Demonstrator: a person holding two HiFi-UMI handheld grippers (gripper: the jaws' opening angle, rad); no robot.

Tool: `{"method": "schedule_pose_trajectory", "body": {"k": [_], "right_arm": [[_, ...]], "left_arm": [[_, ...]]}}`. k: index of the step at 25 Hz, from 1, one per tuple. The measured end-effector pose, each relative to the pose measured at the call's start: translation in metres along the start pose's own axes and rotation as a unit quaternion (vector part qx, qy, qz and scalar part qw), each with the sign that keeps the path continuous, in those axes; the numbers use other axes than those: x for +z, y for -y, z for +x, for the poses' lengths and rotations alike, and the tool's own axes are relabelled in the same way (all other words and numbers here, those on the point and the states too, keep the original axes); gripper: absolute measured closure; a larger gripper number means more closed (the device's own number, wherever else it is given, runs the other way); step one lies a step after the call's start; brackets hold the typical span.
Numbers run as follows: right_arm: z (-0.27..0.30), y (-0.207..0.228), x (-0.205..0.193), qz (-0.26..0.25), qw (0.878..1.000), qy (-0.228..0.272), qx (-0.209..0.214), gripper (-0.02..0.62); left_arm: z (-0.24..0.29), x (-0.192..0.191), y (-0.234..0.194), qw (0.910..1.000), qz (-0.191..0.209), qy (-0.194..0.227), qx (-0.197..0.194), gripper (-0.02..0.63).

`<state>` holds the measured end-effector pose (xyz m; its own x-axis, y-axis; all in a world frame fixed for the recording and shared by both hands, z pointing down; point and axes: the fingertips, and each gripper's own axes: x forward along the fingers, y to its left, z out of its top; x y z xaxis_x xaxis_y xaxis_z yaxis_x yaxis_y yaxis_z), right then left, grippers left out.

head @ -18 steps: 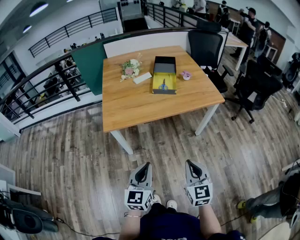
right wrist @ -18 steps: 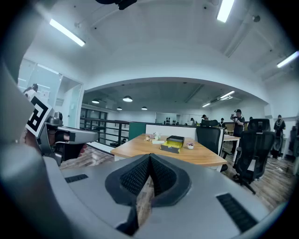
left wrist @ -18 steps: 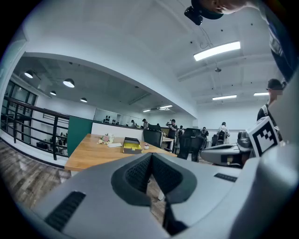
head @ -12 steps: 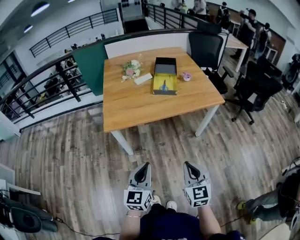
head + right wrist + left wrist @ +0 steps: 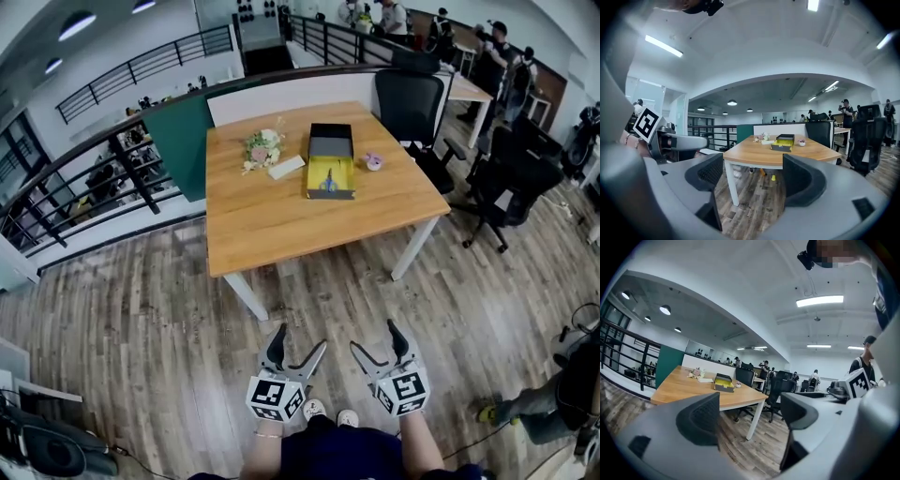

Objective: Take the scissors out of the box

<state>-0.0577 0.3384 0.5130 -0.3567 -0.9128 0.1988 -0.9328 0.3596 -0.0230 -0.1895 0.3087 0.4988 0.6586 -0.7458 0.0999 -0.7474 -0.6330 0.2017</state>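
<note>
jaws: your left gripper (image 5: 300, 339) and right gripper (image 5: 374, 336) just opened wide, empty.
task: scissors (image 5: 328, 181) wait in box (image 5: 330, 141), 12 o'clock, unreached.

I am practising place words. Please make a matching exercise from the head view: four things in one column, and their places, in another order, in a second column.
Things:
1 scissors
2 flowers
3 pink object
4 black chair

Places:
a left of the box, on the table
b beyond the table
c inside the box
d right of the box

Pairs: 1-c, 2-a, 3-d, 4-b
</note>
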Motion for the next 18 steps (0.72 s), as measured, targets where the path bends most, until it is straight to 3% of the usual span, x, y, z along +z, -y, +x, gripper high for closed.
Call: {"method": "schedule_pose_trajectory", "body": {"k": [4,10,18], "right_arm": [[0.007,0.002,0.000,-0.020,0.999,-0.010,-0.023,0.212],[0.011,0.009,-0.008,-0.004,0.998,-0.017,-0.063,0.231],[0.022,0.012,-0.020,0.010,0.998,-0.027,-0.064,0.239]], "left_arm": [[0.007,0.003,-0.007,0.9999,0.010,-0.004,-0.012,0.218],[0.013,-0.002,-0.011,0.9991,0.031,-0.011,-0.029,0.218],[0.022,-0.006,-0.028,0.9994,0.014,-0.016,-0.027,0.219]]}}
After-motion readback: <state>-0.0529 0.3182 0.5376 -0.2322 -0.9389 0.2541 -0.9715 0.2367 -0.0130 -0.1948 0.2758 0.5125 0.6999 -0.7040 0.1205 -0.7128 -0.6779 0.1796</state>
